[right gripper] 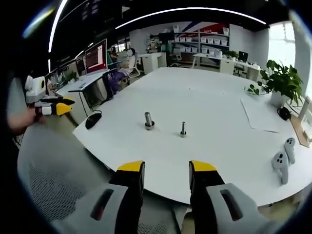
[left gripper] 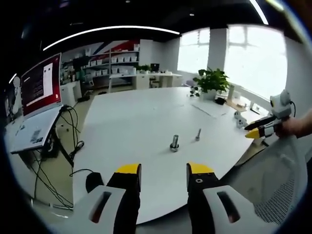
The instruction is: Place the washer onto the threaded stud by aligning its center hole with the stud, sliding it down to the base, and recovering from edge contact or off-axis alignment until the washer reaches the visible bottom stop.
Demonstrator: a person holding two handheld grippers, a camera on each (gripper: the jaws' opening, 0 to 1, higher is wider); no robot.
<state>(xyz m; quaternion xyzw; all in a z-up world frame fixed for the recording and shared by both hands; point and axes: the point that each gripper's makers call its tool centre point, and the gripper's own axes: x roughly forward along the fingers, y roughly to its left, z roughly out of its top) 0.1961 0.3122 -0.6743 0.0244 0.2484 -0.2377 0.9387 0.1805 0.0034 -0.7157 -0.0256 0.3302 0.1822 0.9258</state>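
Both tongs, left and right, stand wide and empty, well back from the worktop. The thick stud, perhaps with the washer at its base, and the thin stud stand near together; a reach could easily meet the wrong one.

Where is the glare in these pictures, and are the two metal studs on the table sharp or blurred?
Left gripper view: the windows are blown out white, and the two studs look small and soft. Right gripper view: light is more even, the studs a little clearer, straight edges bend near the rim.
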